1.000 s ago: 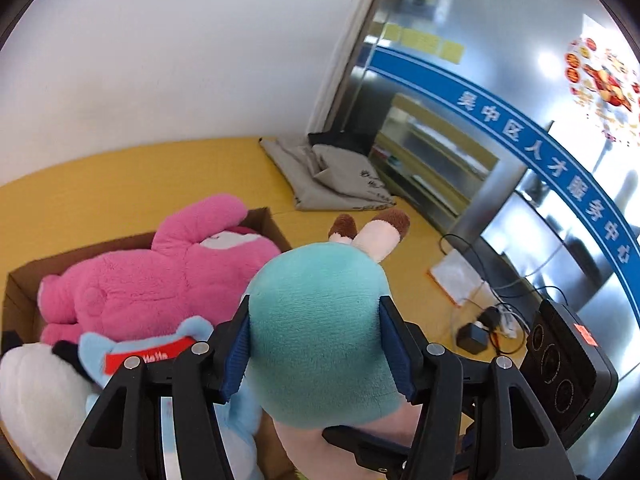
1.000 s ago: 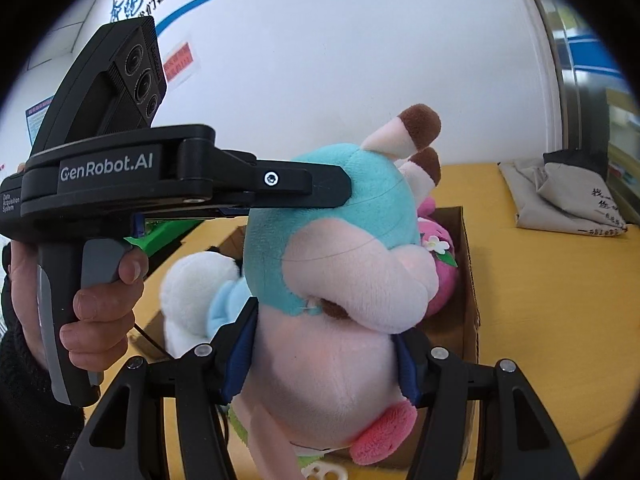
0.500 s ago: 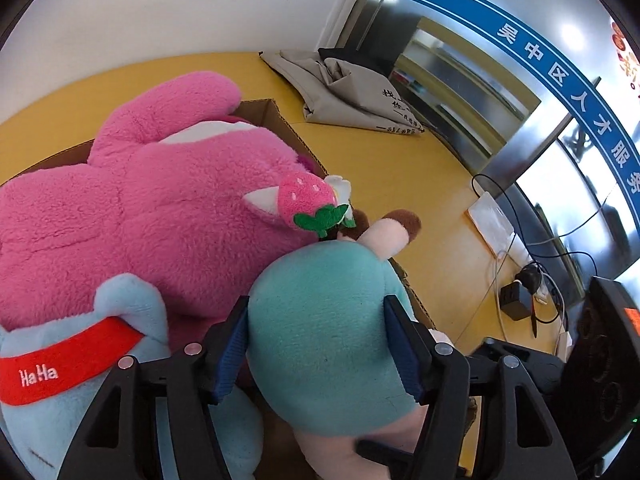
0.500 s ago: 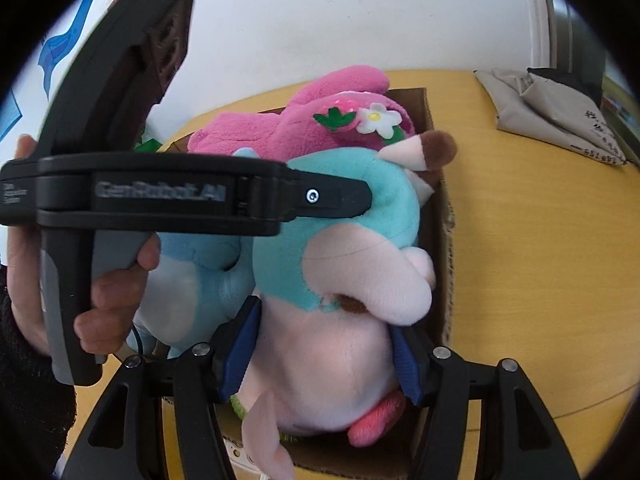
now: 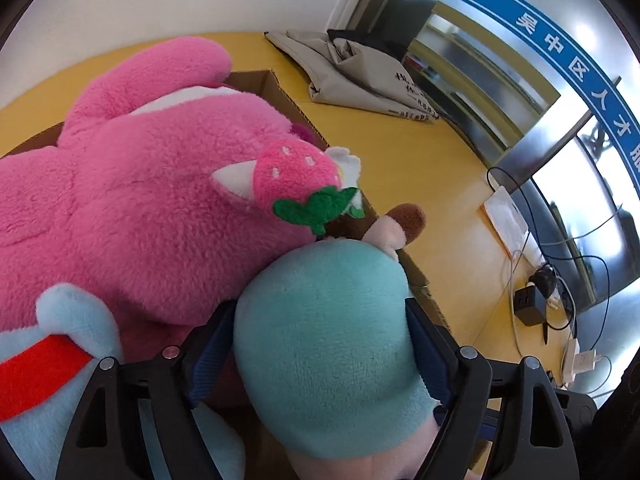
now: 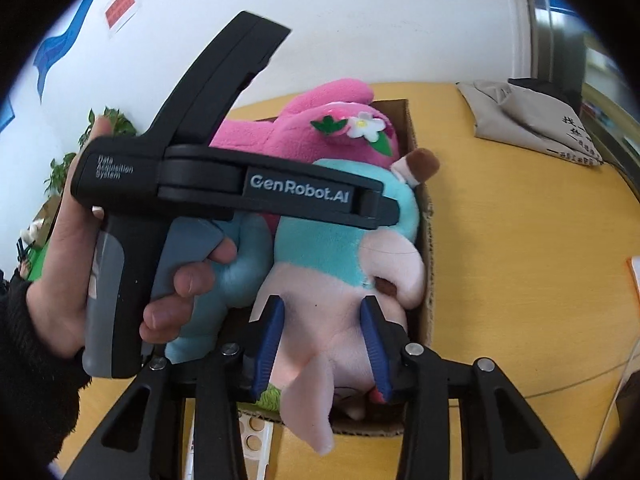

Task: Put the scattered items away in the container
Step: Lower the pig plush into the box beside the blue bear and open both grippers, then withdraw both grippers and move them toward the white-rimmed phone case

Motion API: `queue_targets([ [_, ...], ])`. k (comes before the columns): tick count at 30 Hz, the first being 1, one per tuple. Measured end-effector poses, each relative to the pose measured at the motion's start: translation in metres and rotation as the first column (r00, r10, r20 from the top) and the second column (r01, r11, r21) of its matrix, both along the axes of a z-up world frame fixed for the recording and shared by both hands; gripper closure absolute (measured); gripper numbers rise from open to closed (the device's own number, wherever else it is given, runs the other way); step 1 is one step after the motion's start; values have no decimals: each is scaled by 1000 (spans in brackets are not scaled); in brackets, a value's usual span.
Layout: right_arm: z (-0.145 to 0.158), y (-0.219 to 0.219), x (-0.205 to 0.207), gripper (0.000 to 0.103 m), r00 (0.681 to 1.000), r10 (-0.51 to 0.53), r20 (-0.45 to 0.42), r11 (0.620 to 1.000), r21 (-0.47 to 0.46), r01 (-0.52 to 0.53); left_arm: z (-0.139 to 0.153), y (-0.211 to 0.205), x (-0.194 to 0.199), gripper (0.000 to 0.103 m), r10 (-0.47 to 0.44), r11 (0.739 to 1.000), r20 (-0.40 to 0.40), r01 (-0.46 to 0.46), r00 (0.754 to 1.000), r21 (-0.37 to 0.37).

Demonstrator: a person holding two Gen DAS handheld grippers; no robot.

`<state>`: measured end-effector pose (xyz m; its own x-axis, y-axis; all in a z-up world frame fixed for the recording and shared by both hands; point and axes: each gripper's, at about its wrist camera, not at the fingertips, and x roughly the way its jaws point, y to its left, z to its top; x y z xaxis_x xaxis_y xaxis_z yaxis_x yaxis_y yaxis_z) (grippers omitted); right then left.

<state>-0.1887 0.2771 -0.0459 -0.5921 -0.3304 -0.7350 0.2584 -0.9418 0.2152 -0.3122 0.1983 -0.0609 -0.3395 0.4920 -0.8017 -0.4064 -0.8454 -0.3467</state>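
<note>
Teal-and-pink plush (image 6: 344, 264) sits in the cardboard box (image 6: 427, 216), wedged against the pink strawberry plush (image 5: 152, 200); left tongs (image 5: 320, 344) straddle its head, jaws opening, while right tongs (image 6: 322, 340) are closing, pinching its pale belly. Looks light, soft and squashy, so grip the bulky body, not the limbs. Yellow worktop (image 5: 400, 152), white wall, glass partition behind.

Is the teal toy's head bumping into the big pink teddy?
Touching. In the left wrist view the teal toy's head presses against the pink teddy, no gap between them.
</note>
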Motion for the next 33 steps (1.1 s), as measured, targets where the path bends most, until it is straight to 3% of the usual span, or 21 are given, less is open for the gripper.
queue_targets([
  [3,9,-4,13,63,1000,-6,-6,999,43,6,27,-19,27,17,24,998,-42,-21,999,65],
  [4,13,-6,18,53,1000,-15,-16,998,66,16,39,-29,41,17,33,996,-77,-26,996,88],
  [5,17,-6,25,34,999,-35,-30,996,82,37,51,-40,57,14,41,995,-118,-30,992,96],
  [7,30,-6,42,22,992,-83,-93,994,70,90,73,-64,96,6,78,996,-219,-68,973,55],
  [10,50,-9,78,22,982,-93,-163,996,-7,93,91,-103,160,0,153,984,-361,-175,920,-28],
  [13,55,-22,107,21,977,-110,-182,994,-29,107,91,-140,223,0,214,963,-436,-263,874,-53],
  [17,49,-52,135,21,975,-98,-197,991,67,113,78,-180,284,0,296,928,-444,-365,846,-77],
  [22,53,-73,167,21,972,-93,-214,988,103,117,70,-207,322,0,359,899,-438,-432,824,-76],
  [26,61,-84,183,21,966,-91,-243,979,158,132,71,-210,335,0,374,901,-428,-432,823,-45],
  [33,67,-86,197,21,962,-91,-256,977,166,137,71,-196,341,0,347,914,-428,-404,834,-46],
])
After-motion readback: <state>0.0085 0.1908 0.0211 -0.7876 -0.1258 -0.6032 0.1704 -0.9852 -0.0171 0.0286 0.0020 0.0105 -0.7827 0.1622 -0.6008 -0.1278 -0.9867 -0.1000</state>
